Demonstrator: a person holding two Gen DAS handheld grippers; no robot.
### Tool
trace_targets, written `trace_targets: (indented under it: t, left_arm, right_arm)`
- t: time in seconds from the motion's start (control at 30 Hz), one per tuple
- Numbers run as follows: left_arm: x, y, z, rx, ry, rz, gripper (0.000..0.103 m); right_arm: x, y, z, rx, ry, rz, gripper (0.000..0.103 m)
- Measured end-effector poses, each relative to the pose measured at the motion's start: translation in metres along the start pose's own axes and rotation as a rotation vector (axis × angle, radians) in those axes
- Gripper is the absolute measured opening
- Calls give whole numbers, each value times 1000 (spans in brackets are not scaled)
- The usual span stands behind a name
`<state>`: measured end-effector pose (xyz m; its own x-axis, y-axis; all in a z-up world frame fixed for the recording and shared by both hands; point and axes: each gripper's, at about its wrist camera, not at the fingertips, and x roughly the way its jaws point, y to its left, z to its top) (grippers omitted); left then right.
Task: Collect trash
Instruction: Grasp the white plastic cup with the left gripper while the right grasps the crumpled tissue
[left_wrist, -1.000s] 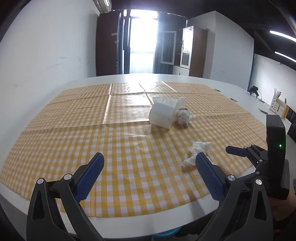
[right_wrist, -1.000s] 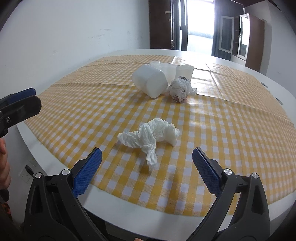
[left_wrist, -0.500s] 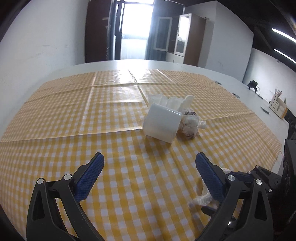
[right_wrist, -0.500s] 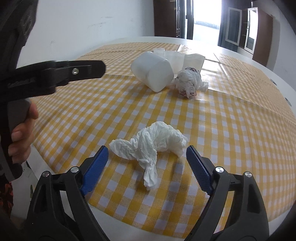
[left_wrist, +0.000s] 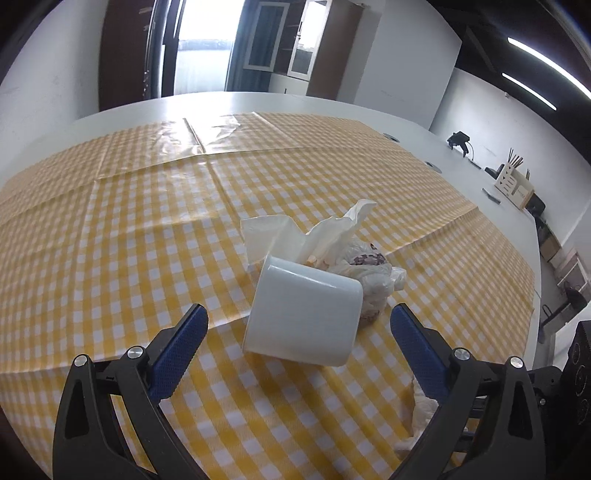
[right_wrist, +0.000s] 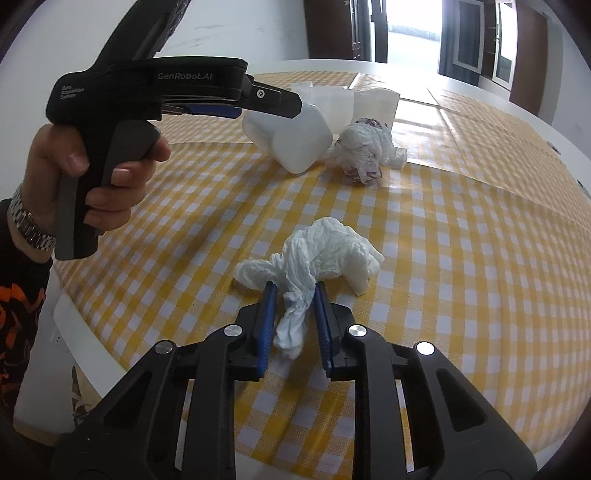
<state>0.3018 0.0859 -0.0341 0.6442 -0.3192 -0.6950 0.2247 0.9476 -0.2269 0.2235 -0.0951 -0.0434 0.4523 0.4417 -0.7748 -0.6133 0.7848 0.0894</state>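
Observation:
A crumpled white tissue (right_wrist: 317, 254) lies on the yellow checked tablecloth (right_wrist: 461, 240) near the table's front edge. My right gripper (right_wrist: 294, 314) is shut on the tissue's near tail. A white bin (left_wrist: 304, 314) lies on its side further in, with a white liner bag (left_wrist: 317, 236) spilling out behind it and a crumpled plastic wrapper (left_wrist: 373, 273) at its right. My left gripper (left_wrist: 295, 343) is open, its blue pads on either side of the bin's base, not touching. It also shows in the right wrist view (right_wrist: 207, 88), held above the bin (right_wrist: 291, 140).
The white table edge (right_wrist: 85, 347) is close in front of the right gripper. A wooden pen holder (left_wrist: 513, 184) and small dark items stand on the far right of the table. Cabinets and a bright doorway are behind.
My right gripper has closed onto the tissue's tail. My left gripper has moved forward over the table up to the tipped bin and stays open.

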Motion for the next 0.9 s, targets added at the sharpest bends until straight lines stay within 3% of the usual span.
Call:
trace_targets:
  t: [0.17,0.23,0.37,0.47,0.57,0.6,0.7,0.9]
  left_arm:
    - [3,2,-2,-44,8,-150,95]
    - [2,-5,-6,-38,18,-180,89]
    - [3,-23,-15,-11,37,-180,76]
    - [9,-33,-19,-7,51,-171,61]
    - [19,-43,-24,3,75,-132,31]
    - [22,-45,-26,1,82,-121,16]
    - [24,-49,-29,-13,66,-76,7]
    - [5,-63,-31,0,15,-8,6]
  right_arm:
    - [-5,-11,-2,6,-18,2,8]
    - [-8,-14,-3,6,-28,9,7]
    - [-14,-17,-3,4,-54,10,6]
    - [-18,-21,-5,18,-66,12,5]
    - [-21,-25,-8,27,-72,6,5]
    - [-22,-27,-9,29,-74,5,5]
    - [-28,-31,-10,35,-86,-2,5]
    - [-42,-31,-13,29,-111,-13,5]
